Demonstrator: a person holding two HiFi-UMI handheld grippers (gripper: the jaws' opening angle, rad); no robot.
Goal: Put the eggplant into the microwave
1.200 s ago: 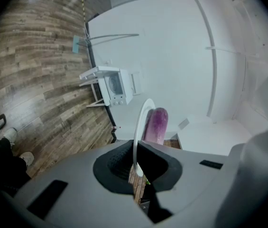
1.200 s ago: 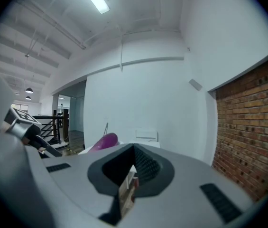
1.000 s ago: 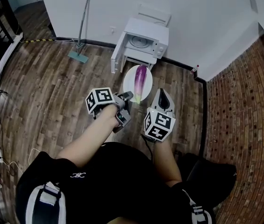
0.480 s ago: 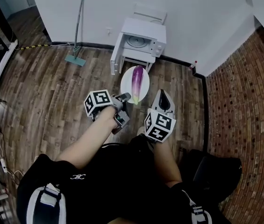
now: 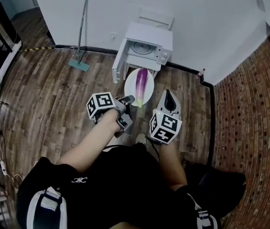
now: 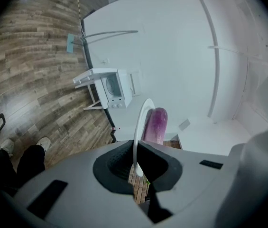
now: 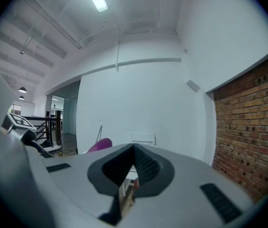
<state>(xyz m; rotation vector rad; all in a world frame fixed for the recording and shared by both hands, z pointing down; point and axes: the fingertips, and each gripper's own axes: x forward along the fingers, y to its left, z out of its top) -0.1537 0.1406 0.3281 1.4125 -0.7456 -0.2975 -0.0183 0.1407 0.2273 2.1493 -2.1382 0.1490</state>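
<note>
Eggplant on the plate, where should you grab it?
Probably the eggplant at its middle, across the narrow width, from the right with the free right tool: it lies lengthwise on the plate, and the left tool holds the near rim.

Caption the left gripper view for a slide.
Left gripper clamps the rim of a white plate carrying the eggplant, microwave straight ahead.

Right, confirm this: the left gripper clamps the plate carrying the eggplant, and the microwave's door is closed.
Not the door: the head view shows the microwave with its door swung open. The rest holds: the left gripper clamps the plate carrying the eggplant.
</note>
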